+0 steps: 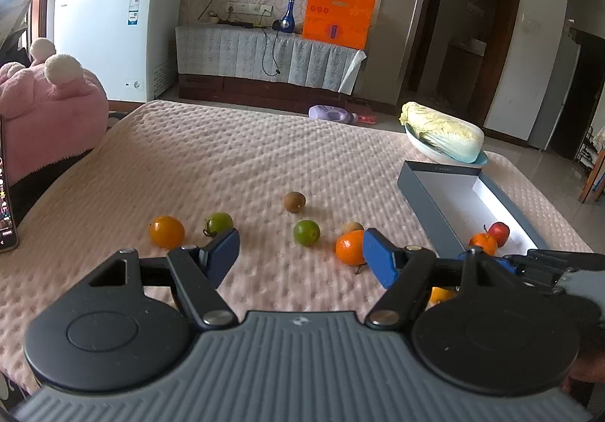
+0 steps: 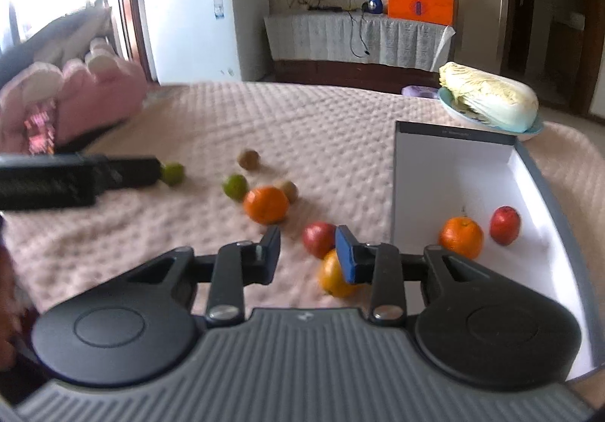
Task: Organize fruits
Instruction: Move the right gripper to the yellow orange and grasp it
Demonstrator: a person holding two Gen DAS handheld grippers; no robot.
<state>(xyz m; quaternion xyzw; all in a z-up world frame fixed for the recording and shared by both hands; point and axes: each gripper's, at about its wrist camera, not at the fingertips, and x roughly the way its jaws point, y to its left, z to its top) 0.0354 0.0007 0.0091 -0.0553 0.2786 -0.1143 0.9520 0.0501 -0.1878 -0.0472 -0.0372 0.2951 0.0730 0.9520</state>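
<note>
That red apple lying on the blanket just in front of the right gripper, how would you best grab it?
Grip the red apple across its round middle, coming from the near side and slightly above, where the right gripper already points. It is smooth and ball-shaped, so any lower or higher hold would probably slip. A yellow-orange fruit touches its near right side, so one finger likely has to slide between them.

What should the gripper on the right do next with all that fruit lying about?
Probably ease the right gripper forward around the red apple just ahead of its fingertips. Its jaws stand apart with nothing between them, and the box beside it already holds an orange and another apple.
</note>
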